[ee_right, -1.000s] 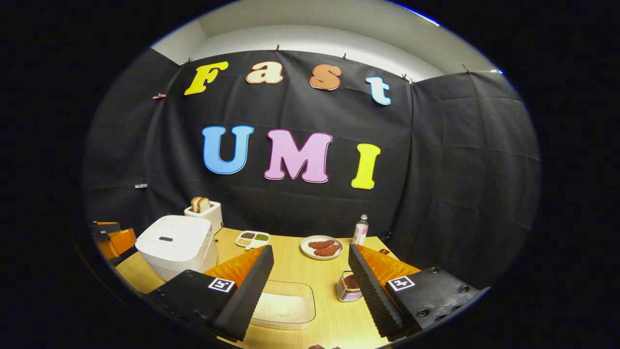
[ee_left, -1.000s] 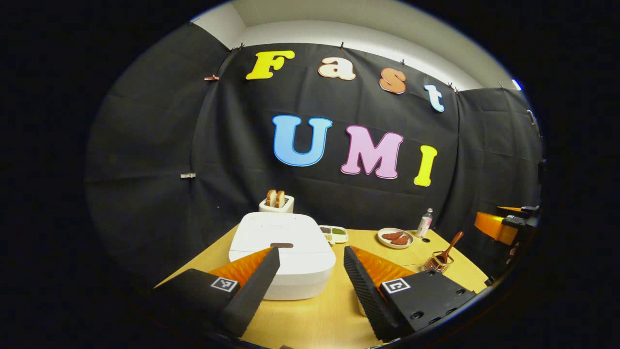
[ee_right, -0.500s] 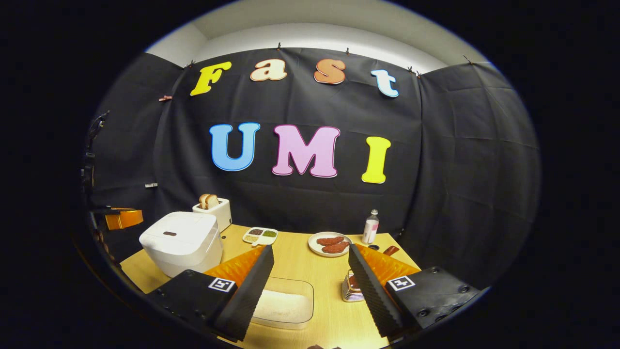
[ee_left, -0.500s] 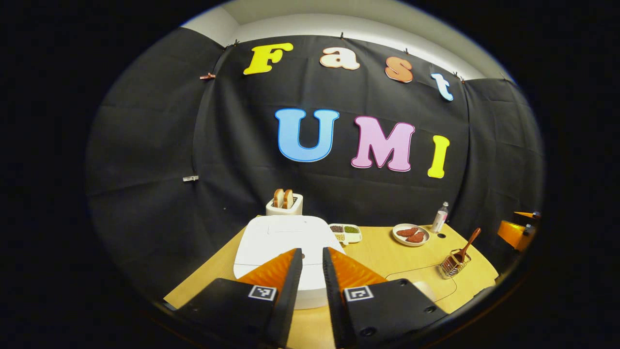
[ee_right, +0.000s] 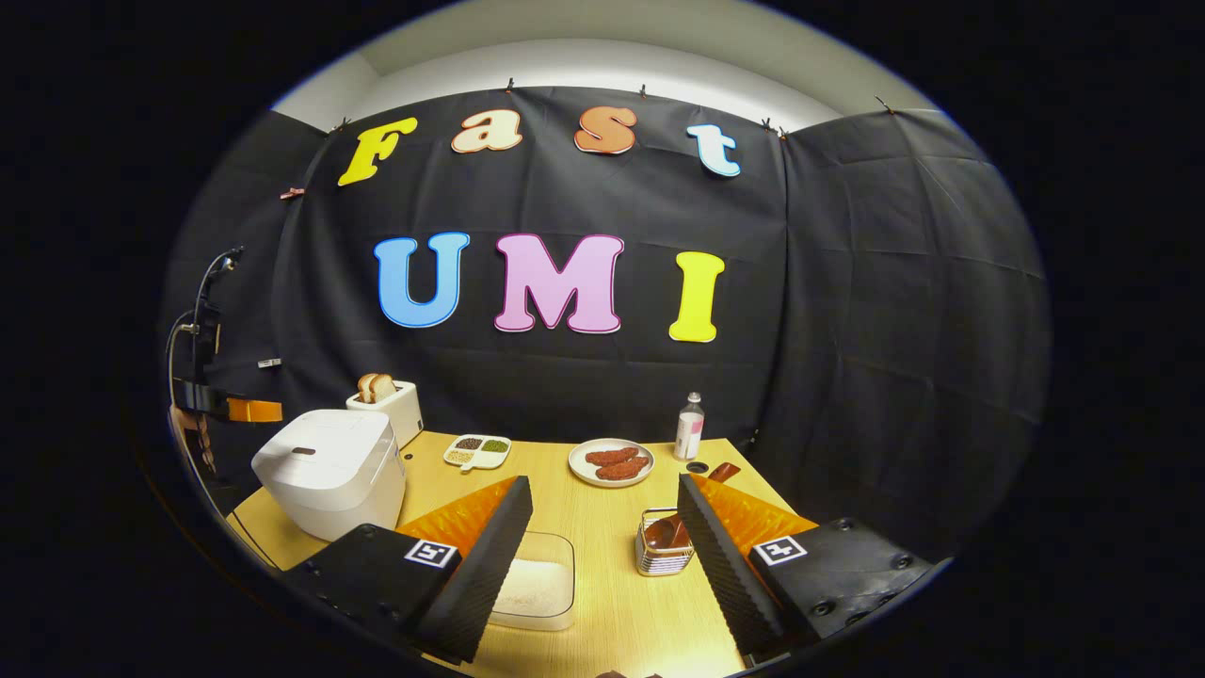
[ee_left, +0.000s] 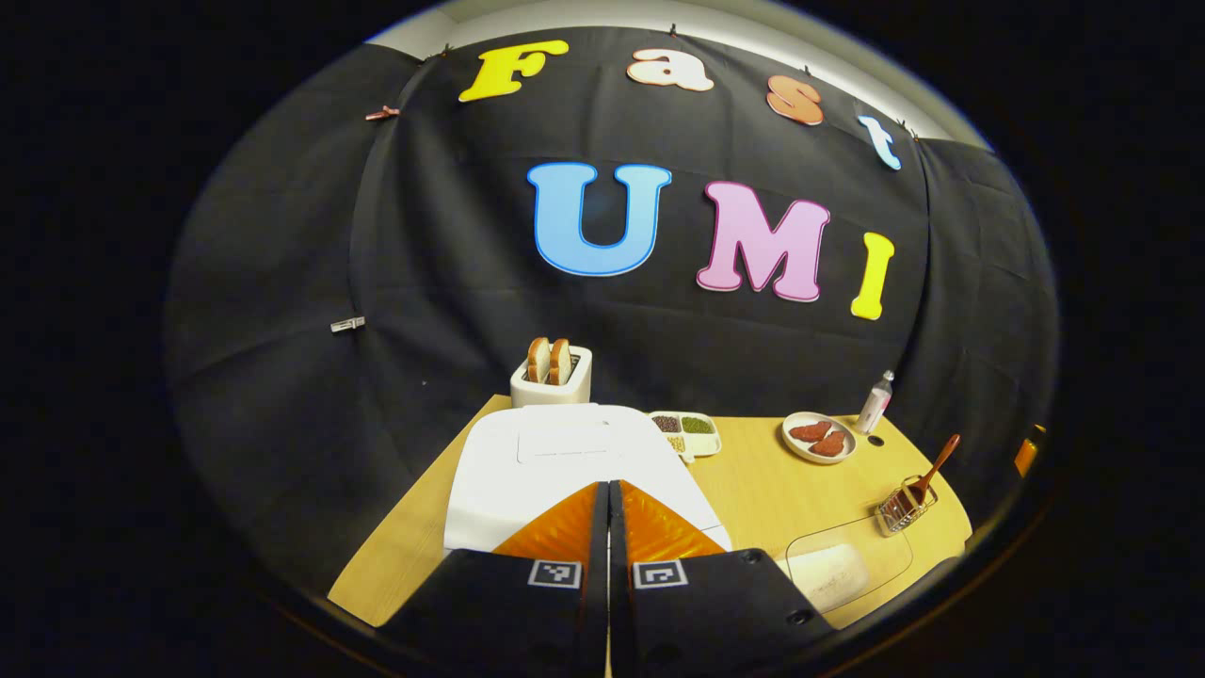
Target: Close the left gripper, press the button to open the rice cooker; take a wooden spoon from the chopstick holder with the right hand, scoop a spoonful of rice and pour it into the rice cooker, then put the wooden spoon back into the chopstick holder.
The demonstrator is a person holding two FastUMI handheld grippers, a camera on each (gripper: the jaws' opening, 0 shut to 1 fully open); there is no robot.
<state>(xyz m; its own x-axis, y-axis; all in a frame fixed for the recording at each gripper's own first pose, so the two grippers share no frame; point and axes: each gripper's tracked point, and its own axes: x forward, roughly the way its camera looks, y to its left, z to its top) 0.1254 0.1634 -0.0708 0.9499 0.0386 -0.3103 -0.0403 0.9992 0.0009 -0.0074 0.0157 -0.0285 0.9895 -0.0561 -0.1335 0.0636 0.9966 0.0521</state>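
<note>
Fingers [ee_left: 602,527] of the left gripper [ee_left: 608,490] have just pressed together above the closed white boxy rice cooker [ee_left: 565,461]; next comes its button. Right gripper [ee_right: 602,513] fingers stay spread, holding nothing.

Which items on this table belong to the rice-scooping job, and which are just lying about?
Job: rice cooker, lid down; wooden spoon in the chopstick holder; clear tub of rice; left gripper, closed; right gripper, open.

Lying about: toaster, divided dish, plate, bottle.
</note>
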